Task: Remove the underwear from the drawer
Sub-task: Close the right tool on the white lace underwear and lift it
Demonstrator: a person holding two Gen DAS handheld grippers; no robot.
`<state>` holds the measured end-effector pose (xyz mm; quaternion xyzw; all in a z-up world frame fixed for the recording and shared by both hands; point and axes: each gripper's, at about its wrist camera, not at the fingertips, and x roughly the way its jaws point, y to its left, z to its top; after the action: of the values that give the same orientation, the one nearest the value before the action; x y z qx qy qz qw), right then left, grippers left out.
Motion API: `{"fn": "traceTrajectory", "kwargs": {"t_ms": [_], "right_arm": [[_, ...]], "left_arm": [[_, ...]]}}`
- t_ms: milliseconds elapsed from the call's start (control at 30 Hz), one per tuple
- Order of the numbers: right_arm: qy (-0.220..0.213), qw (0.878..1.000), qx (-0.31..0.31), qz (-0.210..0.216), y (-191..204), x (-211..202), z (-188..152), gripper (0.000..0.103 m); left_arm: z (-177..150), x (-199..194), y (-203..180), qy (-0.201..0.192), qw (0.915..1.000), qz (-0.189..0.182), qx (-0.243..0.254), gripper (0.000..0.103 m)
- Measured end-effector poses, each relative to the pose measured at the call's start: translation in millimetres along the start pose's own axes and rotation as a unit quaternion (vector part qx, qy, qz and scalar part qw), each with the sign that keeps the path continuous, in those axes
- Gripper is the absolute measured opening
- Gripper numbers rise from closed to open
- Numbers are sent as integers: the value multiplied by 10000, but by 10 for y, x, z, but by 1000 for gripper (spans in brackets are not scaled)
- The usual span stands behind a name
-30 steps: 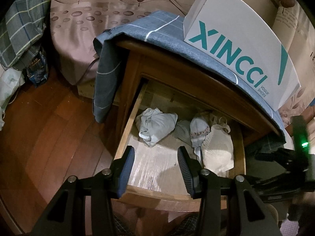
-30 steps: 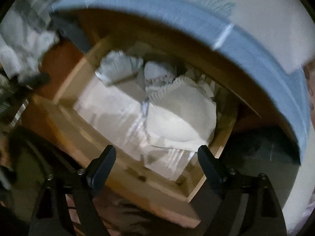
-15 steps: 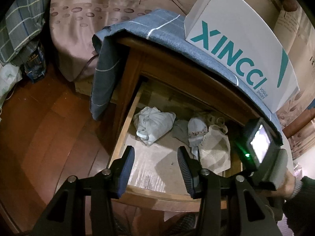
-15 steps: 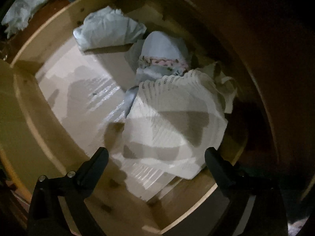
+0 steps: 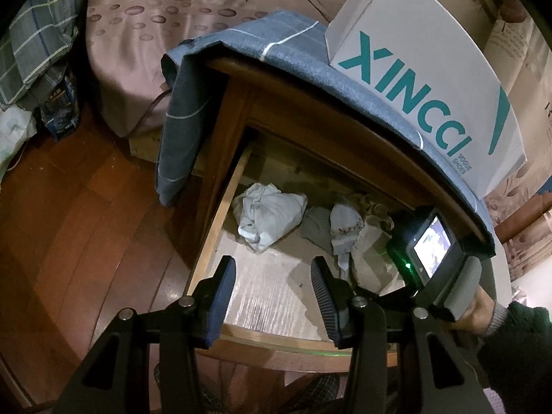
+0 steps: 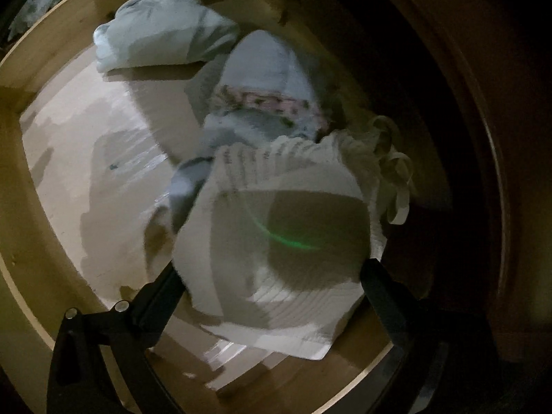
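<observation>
The drawer (image 5: 207, 241) of the wooden nightstand (image 5: 241, 110) stands pulled out, a white shoe box (image 5: 424, 79) sitting on the blue checked cloth (image 5: 193, 103) draped over its top. Inside, the ribbed white underwear (image 6: 276, 234) lies at the right end, beside a folded piece with a floral band (image 6: 265, 100) and a pale crumpled bundle (image 6: 162, 41) further left. The right gripper (image 6: 272, 272) is down in the drawer, its jaws just spread wide, one finger either side of the ribbed piece, not yet pressing it. The left gripper (image 5: 272, 276) hangs above the drawer's front, partly open and empty.
</observation>
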<state>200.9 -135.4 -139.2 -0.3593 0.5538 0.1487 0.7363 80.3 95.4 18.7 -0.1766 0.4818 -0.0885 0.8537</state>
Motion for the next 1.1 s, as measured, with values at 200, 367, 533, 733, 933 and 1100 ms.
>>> {"fn": "traceTrajectory", "kwargs": {"t_ms": [200,367,533,733,933,1100], "right_arm": [[-160,9998,0,144,-121,90,-84,93],[-170,9996,-22,213,-126,154,-142,92],[-207,9993,55,319,-243,170,-207,73],[-277,9981,197,516,-364,33,-280,53],[-224,9948,381,915,-406,-117,-379,44],[-261,9894,692,1248,-431,-296,-450,42]], "left_arm": [[1,12,12,42,10000,-10,-20,46],[-1,15,18,42,10000,-1,-44,46],[1,-7,12,27,10000,8,-16,46],[-8,-21,-6,23,10000,46,6,46],[-19,-30,-24,22,10000,77,35,46],[-20,-21,-20,12,9999,113,53,46]]}}
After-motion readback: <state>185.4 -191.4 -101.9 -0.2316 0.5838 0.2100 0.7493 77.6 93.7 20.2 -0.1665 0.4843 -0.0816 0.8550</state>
